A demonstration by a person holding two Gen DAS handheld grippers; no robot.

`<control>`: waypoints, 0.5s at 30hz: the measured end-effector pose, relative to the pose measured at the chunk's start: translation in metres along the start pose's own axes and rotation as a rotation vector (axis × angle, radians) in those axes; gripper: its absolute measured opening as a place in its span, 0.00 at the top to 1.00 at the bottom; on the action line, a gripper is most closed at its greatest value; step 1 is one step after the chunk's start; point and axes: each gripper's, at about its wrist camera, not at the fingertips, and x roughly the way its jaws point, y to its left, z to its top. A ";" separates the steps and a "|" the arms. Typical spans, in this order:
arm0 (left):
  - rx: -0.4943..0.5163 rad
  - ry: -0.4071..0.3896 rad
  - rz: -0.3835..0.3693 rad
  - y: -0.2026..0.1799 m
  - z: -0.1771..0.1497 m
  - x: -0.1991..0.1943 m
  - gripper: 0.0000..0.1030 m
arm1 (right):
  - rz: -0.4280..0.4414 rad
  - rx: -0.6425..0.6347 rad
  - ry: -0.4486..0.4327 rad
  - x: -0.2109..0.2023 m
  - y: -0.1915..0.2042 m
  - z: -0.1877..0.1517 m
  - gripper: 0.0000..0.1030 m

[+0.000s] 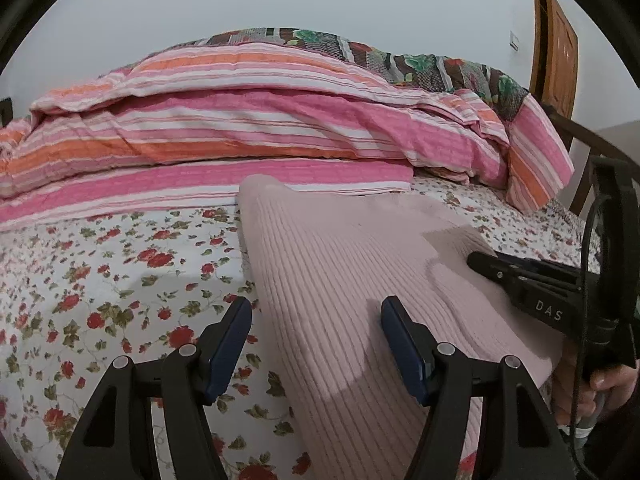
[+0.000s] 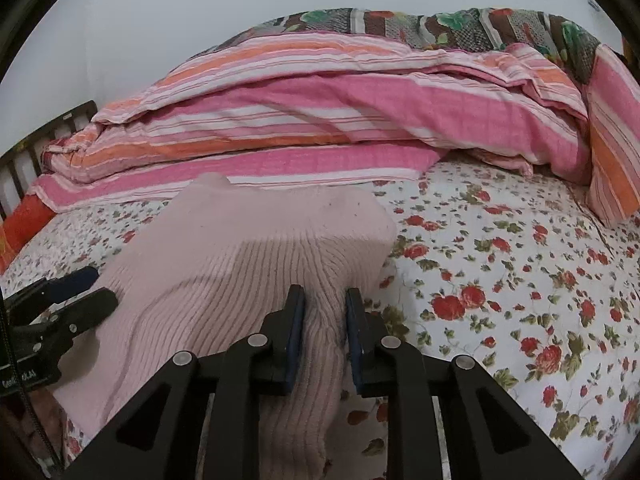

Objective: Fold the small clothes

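Note:
A pale pink ribbed knit garment (image 1: 340, 248) (image 2: 240, 256) lies on the floral bed sheet (image 1: 120, 280) (image 2: 500, 280). My left gripper (image 1: 316, 312) is open and straddles the garment's left edge, the left pad over the sheet and the right pad over the knit. My right gripper (image 2: 325, 296) is shut on a raised ridge of the knit near its right edge, and the ribs bunch in between the pads. In the left wrist view the right gripper (image 1: 480, 260) reaches in from the right. The left gripper (image 2: 92, 288) shows at the left of the right wrist view.
A folded pink, orange and white striped quilt (image 1: 240, 128) (image 2: 320, 120) lies across the back of the bed, with a patterned blanket behind it. A dark bed rail (image 2: 40, 140) is at the far left and a wooden door (image 1: 556, 40) at the far right. A hand (image 1: 600, 392) holds the right gripper's handle.

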 end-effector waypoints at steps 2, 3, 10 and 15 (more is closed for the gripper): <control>0.001 0.001 0.002 0.000 0.000 -0.001 0.36 | -0.009 0.002 -0.006 -0.005 0.002 -0.002 0.75; -0.002 0.001 0.006 0.001 0.001 -0.002 0.37 | -0.003 0.010 -0.012 -0.009 0.002 -0.004 0.73; 0.003 -0.027 -0.010 -0.003 0.004 -0.016 0.37 | 0.059 0.034 -0.034 -0.056 0.002 -0.018 0.59; 0.038 -0.026 0.006 -0.015 0.005 -0.032 0.37 | 0.032 0.045 -0.032 -0.095 0.002 -0.020 0.44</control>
